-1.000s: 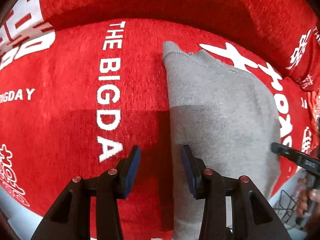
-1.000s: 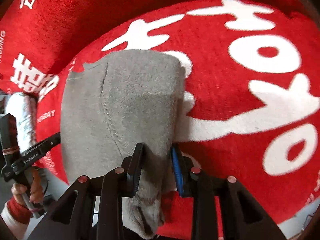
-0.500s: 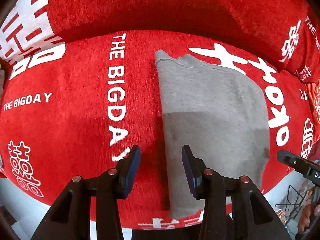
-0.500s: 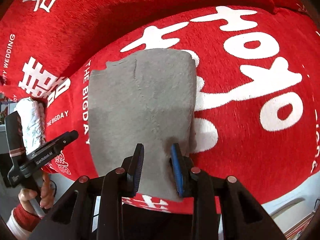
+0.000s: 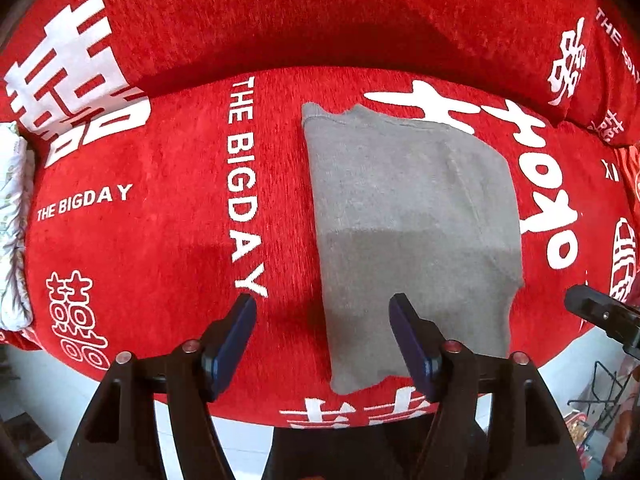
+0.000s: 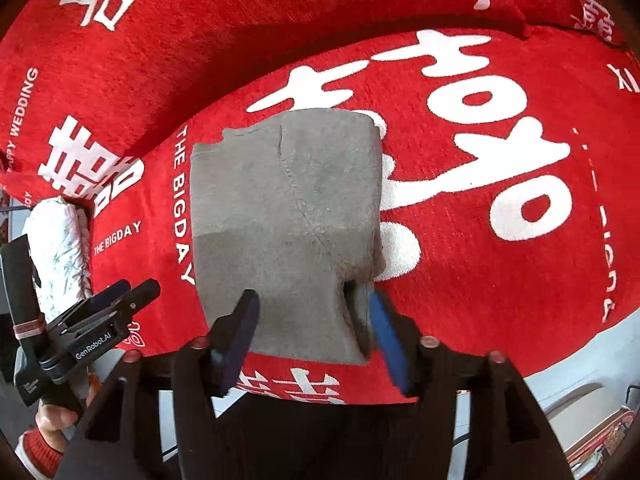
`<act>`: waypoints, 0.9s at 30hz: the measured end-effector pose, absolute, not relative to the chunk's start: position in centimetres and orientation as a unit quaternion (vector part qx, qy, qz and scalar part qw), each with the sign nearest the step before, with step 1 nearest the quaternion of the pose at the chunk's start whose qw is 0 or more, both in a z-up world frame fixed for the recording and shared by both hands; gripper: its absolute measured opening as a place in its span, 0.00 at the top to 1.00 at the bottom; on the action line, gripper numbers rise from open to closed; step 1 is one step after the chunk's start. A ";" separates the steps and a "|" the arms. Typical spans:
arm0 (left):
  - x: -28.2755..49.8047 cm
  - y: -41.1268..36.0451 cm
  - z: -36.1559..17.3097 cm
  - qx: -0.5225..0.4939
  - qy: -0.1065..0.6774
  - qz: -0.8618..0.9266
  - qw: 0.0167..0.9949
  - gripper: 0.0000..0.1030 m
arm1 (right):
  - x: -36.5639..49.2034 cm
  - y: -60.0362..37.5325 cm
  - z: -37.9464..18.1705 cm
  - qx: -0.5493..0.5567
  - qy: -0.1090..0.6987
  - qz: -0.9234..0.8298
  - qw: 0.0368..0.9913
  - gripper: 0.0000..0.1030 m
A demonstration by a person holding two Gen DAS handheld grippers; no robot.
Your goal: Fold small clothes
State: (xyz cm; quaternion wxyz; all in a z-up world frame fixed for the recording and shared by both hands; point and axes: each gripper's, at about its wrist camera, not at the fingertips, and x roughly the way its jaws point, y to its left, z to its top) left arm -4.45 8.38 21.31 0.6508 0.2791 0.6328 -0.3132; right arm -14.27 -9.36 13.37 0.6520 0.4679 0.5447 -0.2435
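Observation:
A grey knit garment (image 5: 412, 216) lies folded into a tall rectangle on the red sofa cover (image 5: 160, 248). My left gripper (image 5: 324, 320) hangs above its near left edge. Its jaws are opening wide with nothing between them. In the right wrist view the same garment (image 6: 288, 220) lies under my right gripper (image 6: 314, 312). Those jaws are opening too, and no pad presses the cloth. A small fold of the cloth stands up beside the right-hand finger (image 6: 386, 336). The left gripper (image 6: 136, 288) shows at the left of that view, held by a hand (image 6: 52, 416).
The cover carries large white lettering and runs up a backrest (image 5: 320, 20) behind the seat. A white patterned roll (image 6: 60, 248) lies at the seat's left end. Pale floor (image 5: 240, 444) and a wire rack (image 5: 600, 392) lie beyond the seat's front edge.
Both grippers have risen away from the garment and spread their jaws. The right one has let go of the cloth's near right corner. The garment now lies flat.

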 end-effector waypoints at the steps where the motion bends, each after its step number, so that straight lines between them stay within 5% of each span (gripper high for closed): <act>1: -4.6 8.4 21.6 0.278 0.630 -0.313 0.655 0.06 | -14.2 -9.2 13.6 0.463 0.547 -0.245 0.653 0.37; 6: -5.0 8.5 22.9 0.281 0.618 -0.312 0.665 0.02 | -14.2 -8.8 14.1 0.452 0.556 -0.257 0.649 0.36; 8: -5.0 8.5 23.1 0.280 0.621 -0.313 0.662 0.02 | -14.1 -8.8 14.4 0.445 0.558 -0.264 0.649 0.20; 27: -6.1 8.2 23.6 0.302 0.629 -0.317 0.642 0.02 | -13.6 -7.9 16.2 0.410 0.562 -0.287 0.659 0.20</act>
